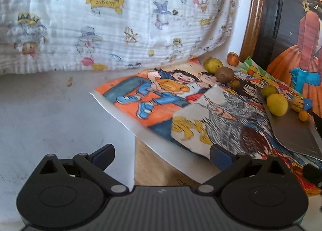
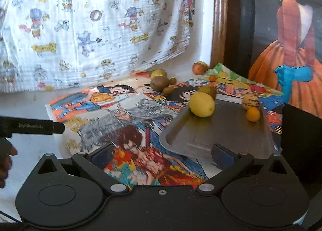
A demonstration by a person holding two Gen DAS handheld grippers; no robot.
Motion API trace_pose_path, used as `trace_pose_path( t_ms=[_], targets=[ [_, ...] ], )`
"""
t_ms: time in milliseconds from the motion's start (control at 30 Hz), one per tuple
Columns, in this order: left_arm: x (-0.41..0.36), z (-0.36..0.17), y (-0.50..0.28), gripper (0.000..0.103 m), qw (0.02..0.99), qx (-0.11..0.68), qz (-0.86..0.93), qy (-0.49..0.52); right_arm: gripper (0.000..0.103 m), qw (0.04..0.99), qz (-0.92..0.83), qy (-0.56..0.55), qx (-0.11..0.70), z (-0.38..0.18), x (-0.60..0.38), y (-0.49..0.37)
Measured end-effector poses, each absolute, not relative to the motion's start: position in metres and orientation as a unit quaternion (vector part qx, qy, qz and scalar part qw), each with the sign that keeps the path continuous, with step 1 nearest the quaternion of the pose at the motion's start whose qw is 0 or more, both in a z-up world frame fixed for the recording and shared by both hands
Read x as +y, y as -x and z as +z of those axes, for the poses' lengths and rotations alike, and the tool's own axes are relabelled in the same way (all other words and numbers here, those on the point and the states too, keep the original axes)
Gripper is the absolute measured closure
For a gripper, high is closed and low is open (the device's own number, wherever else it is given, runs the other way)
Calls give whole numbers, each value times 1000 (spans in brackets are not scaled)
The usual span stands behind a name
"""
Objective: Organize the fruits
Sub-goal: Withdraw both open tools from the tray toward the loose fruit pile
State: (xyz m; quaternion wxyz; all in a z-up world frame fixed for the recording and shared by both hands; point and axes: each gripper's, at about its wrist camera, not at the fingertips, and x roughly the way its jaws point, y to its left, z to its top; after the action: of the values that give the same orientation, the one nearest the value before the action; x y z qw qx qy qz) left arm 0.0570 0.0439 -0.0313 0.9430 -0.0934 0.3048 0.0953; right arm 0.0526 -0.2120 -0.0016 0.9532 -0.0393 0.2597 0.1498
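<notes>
Grey metal tray (image 2: pixel 221 136) lies on colourful cartoon drawings (image 2: pixel 124 110), carrying a large yellow lemon (image 2: pixel 201 104), a small orange fruit (image 2: pixel 253 114) and a striped yellow fruit (image 2: pixel 250 101). Beyond it a brown kiwi (image 2: pixel 159 83) and a reddish apple (image 2: pixel 198 68) sit near a printed white cloth (image 2: pixel 96 26). The left gripper (image 1: pixel 161 156) and the right gripper (image 2: pixel 161 155) both hover with jaws spread, holding nothing

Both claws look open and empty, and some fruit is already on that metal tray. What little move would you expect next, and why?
Probably the right gripper reaches forward toward the brown kiwi lying on the drawings beyond the tray. Its jaws stand open and hold nothing, the lemon and small orange fruit already sit on the tray, and the kiwi is among the loose fruits nearest.
</notes>
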Motion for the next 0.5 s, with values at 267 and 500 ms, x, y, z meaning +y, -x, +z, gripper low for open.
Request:
trace_pose_path(
  t_ms=[267, 500],
  targets=[
    [66, -24, -75, 0, 939, 307, 127, 86, 0, 952, 173, 68, 242, 30, -208, -87],
    [74, -24, -90, 0, 934, 319, 142, 81, 1, 946, 157, 74, 274, 28, -199, -128]
  ],
)
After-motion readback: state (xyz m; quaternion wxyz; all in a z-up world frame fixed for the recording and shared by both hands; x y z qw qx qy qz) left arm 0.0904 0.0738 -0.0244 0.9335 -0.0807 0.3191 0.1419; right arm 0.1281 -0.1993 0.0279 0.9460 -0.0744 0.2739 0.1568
